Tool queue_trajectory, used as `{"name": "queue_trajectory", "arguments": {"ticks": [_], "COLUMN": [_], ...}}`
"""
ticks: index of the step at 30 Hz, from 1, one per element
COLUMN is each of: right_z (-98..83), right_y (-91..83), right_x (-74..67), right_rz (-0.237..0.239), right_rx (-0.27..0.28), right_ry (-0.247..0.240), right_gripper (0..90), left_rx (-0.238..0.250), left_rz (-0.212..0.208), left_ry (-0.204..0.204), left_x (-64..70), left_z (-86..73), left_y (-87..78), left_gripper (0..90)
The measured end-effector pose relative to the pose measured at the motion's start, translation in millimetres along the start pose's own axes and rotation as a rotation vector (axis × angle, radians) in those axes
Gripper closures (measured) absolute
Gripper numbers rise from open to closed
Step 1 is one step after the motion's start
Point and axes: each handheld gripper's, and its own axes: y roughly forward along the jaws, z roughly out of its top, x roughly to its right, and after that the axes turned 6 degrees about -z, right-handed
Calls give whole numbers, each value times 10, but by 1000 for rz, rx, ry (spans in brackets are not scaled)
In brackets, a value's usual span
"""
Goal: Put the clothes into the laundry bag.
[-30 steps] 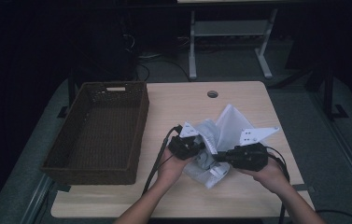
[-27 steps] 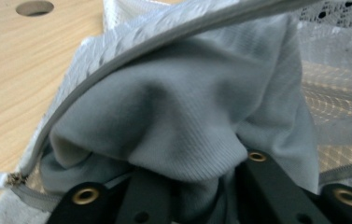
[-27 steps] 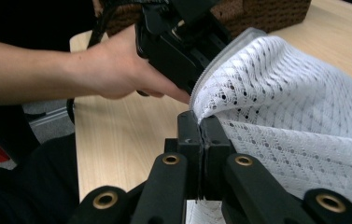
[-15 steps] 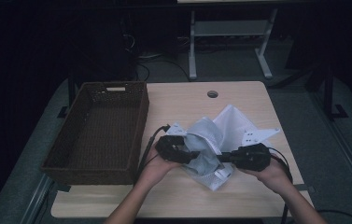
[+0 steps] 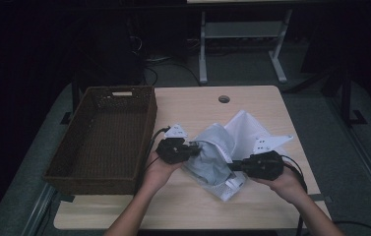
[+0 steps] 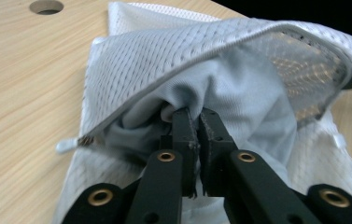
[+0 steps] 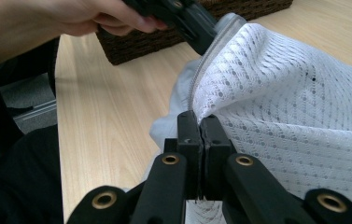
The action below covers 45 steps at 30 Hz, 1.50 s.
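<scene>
Nearest the person, the right gripper [image 5: 233,166] is clenched on the zippered rim of the white mesh bag [image 5: 244,135], which lies on the right half of the wooden table [image 5: 193,103], near its front edge; in the right gripper view the black jaws meet with the bag's edge pinched between them. Just left of it, the left gripper [image 5: 196,147] has its jaws pushed into the bag's open mouth. They have just been closing, and in the left gripper view they stand almost together on a fold of the grey cloth [image 6: 239,93] inside the bag; the fold seems to be caught between the tips, though shadow there makes the grip hard to confirm. Left of the bag, a dark wicker basket [image 5: 105,137] sits along the table's left side. Farther off, a round hole [image 5: 224,99] marks the tabletop near its far edge.
</scene>
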Motion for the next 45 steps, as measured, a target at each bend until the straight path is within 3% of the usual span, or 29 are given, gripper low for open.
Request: {"name": "queue_trajectory", "arguments": {"ticks": [4, 8, 9, 11, 16, 19, 23, 29, 30, 31, 32, 35, 36, 38, 42, 43, 45], "right_z": [11, 18, 19, 15, -4, -14, -18, -24, -24, -23, -23, -23, -23, -23, -24, -25, -28], "right_y": [5, -8, -13, -28, -44, -29, -37, -45, -44, -43, -43, -40, -40, -28, -20, -17, -16], "right_x": [-8, -13, -14, -15, -3, 4, 6, 15, 15, 15, 15, 16, 16, 16, 8, 6, 8], "right_rz": [0, -2, -3, -2, -6, -4, -6, -9, -9, -9, -9, -9, -9, -8, -6, -5, -4], "right_rx": [1, 2, 3, 4, 3, 0, -1, 1, 1, 1, 1, -1, -1, -3, -7, -9, -9], "right_ry": [-6, -9, -10, -9, -8, -7, -2, 0, 0, 0, 0, -1, -1, -5, -6, -6, -6], "right_gripper": [879, 880, 880, 880, 880, 880, 880, 880, 879, 879, 879, 879, 879, 879, 879, 879, 879], "left_rx": [14, 27, 25, 39, 34, 28, 32, 19, 19, 10, 10, -15, -15, -41, -79, -115, -135], "left_rz": [-19, 5, 47, 74, 123, 128, 131, 83, 83, 75, 75, 76, 76, 65, 62, 86, 102], "left_ry": [34, 46, 36, 9, -13, -20, -19, -5, -5, -9, -9, 10, 10, -2, -36, -42, -52], "left_x": [95, 154, 134, 68, -59, -82, -75, 14, 14, 43, 43, 115, 115, 86, -12, -70, -122], "left_z": [64, 133, 153, 153, 120, 75, 75, 97, 97, 74, 74, -68, -68, -217, -280, -306, -330], "left_y": [146, 273, 358, 424, 557, 639, 593, 209, 209, 91, 91, -72, -72, -107, -47, 22, 88], "left_gripper": [870, 870, 869, 869, 867, 858, 803, 676, 651, 625, 598, 511, 488, 439, 369, 365, 359]}}
